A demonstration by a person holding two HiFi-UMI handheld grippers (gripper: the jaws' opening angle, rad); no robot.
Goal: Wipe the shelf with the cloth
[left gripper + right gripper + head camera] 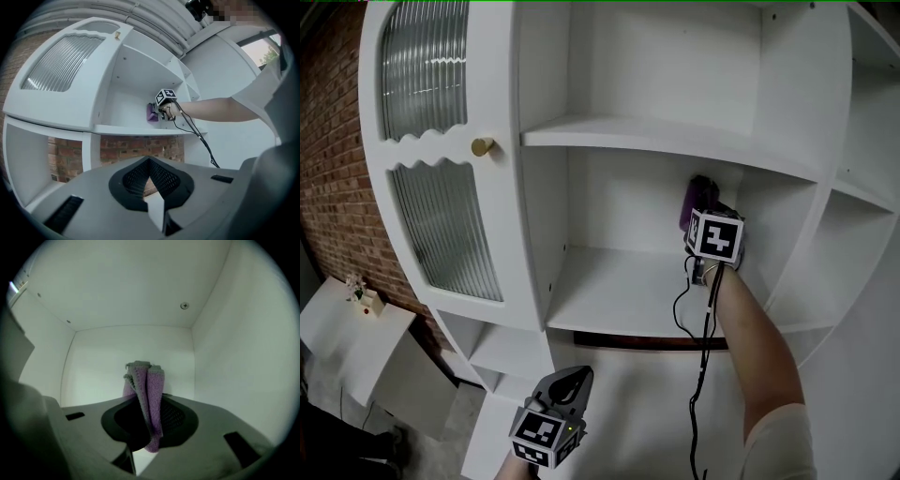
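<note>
White shelf [609, 292] — bunched purple cloth [149, 399]

- The cloth [149, 394] is purple with a nubbly knit. It is folded into several upright layers and pinched between the jaws of the right claw [146, 427], with its top edge above them and its lower end hanging below.
- It is held over the back right corner of the shelf [619, 291], near the rear wall.
- The shelf is a flat white board in an open compartment.
</note>
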